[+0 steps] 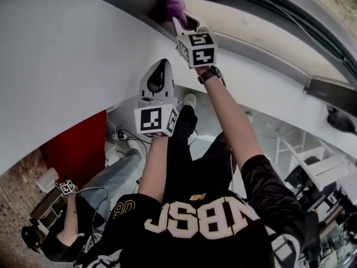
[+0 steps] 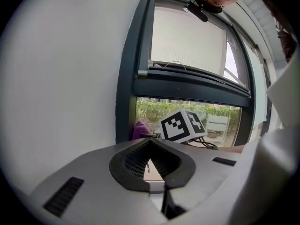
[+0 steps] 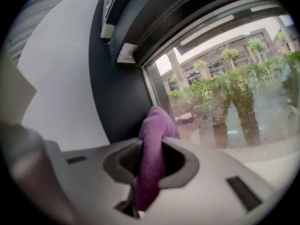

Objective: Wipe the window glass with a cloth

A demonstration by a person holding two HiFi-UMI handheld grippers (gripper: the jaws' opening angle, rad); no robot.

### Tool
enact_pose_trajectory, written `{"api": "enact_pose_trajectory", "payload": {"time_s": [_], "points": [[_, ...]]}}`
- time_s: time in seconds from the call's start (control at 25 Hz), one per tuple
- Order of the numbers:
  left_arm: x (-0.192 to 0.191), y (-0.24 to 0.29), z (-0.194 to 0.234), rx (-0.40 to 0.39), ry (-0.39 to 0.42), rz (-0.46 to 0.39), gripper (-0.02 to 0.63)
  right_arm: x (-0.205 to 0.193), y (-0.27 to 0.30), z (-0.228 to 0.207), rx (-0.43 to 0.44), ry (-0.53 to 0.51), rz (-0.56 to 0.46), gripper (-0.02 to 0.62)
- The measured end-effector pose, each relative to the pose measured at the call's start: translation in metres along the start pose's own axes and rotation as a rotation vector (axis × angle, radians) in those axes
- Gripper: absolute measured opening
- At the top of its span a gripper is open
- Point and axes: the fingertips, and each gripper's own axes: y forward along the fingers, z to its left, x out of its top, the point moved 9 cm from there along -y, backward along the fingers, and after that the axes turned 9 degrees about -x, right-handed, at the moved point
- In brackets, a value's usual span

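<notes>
A purple cloth [image 3: 153, 159] is clamped in my right gripper [image 3: 152, 143], and its bunched top pokes out past the jaws. The cloth [image 1: 176, 6] sits at the glass's left edge, against the dark window frame [image 3: 115, 93]; I cannot tell whether it touches the window glass [image 3: 234, 97]. In the head view my right gripper [image 1: 182, 22] is stretched out to the window. My left gripper [image 1: 161, 67] hangs back below it, shut with nothing in it. The left gripper view shows its closed jaws [image 2: 150, 142] pointing at the cloth [image 2: 139, 129] and the right gripper's marker cube [image 2: 183, 124].
A white wall [image 1: 67, 66] runs along the left of the window. A lowered blind [image 2: 187, 41] fills the upper pane. Behind me a seated person [image 1: 83, 216], a red panel [image 1: 78, 144], cables on the floor and white shelving [image 1: 312, 166] are in view.
</notes>
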Motion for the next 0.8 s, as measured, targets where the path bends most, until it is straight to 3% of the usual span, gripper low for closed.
{"api": "enact_pose_trajectory", "payload": {"time_s": [0.24, 0.52, 0.8], "points": [[-0.013, 0.028, -0.048, -0.093, -0.067, 0.026, 0.014, -0.002, -0.077, -0.102, -0.256, 0.095, -0.058, 0.078], [-0.035, 0.084, -0.192, -0.29, -0.108, 0.057, 0.014, -0.006, -0.206, -0.244, -0.462, 0.095, -0.091, 0.078], [-0.058, 0.123, -0.333, -0.456, -0.144, 0.071, 0.014, -0.024, -0.356, -0.415, -0.821, 0.234, -0.144, 0.078]]}}
